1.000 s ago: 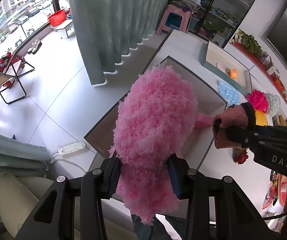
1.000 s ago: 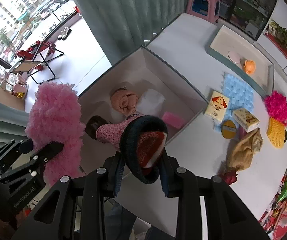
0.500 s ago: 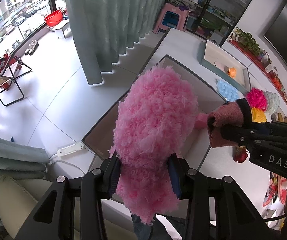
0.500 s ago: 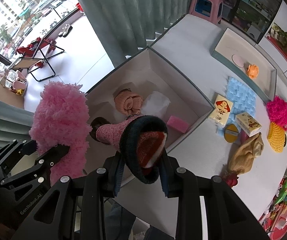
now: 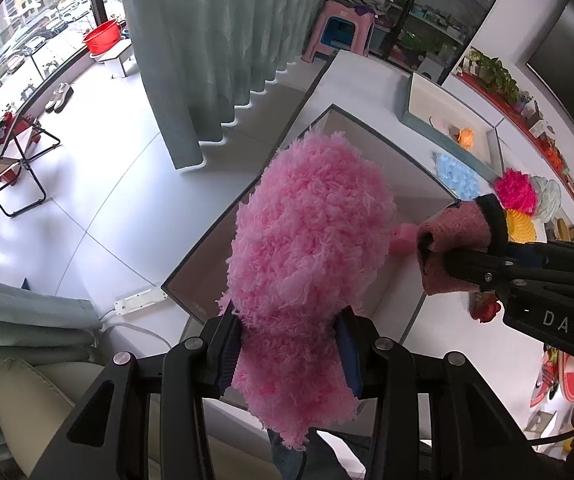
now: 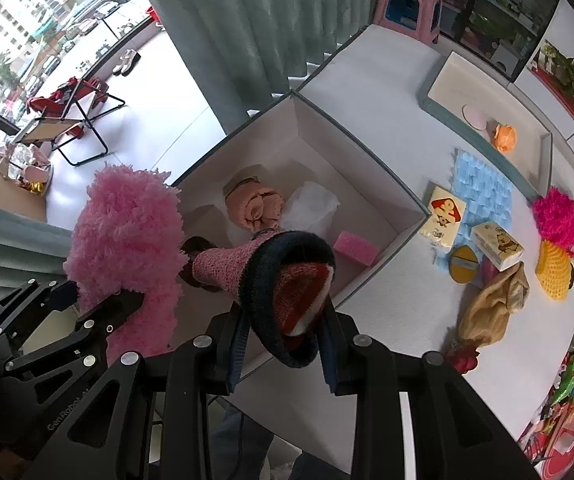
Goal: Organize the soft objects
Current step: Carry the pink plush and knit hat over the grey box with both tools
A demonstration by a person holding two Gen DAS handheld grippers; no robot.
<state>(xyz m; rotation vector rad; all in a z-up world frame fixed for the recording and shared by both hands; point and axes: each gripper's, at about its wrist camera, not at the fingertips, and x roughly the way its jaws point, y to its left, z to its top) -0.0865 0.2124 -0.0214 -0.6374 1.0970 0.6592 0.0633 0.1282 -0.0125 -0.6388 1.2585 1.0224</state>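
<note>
The fluffy pink item [image 5: 311, 236] was clamped across its lower part by the left claw [image 5: 291, 344], both pads pressed into the pile, and it hung above the near left corner of the open box [image 6: 367, 148]. The knitted pink sock [image 6: 271, 276], with its dark cuff, was gripped at the cuff end by the right claw [image 6: 283, 344]; its foot extended forward over the box interior. Both items were held clear of the box floor and sat just beside each other, with the sock's toe close to the fluffy item; contact between them could not be confirmed.

Inside the box lay 3 items already stowed: a rolled peach cloth [image 6: 255, 204], a white soft piece [image 6: 311, 204] and a pink sponge block [image 6: 355, 248]. The box stood on the white desk [image 6: 407, 320]. Beyond it on the desk remained a blue mat [image 6: 483, 184], 2 small cartons, a magenta pompom [image 6: 557, 216], a yellow knitted piece [image 6: 553, 272] and a tan cloth [image 6: 495, 308]. A shallow tray [image 6: 447, 80] stood further back.

Assessed step: transfer of 2 soft items into the box, at the pre-release stage. The next move would call for lowering each claw toward free floor space near the front of the box, clear of the stowed items, then opening the claws. The fluffy item is bulky and may snag on the pads upon release
</note>
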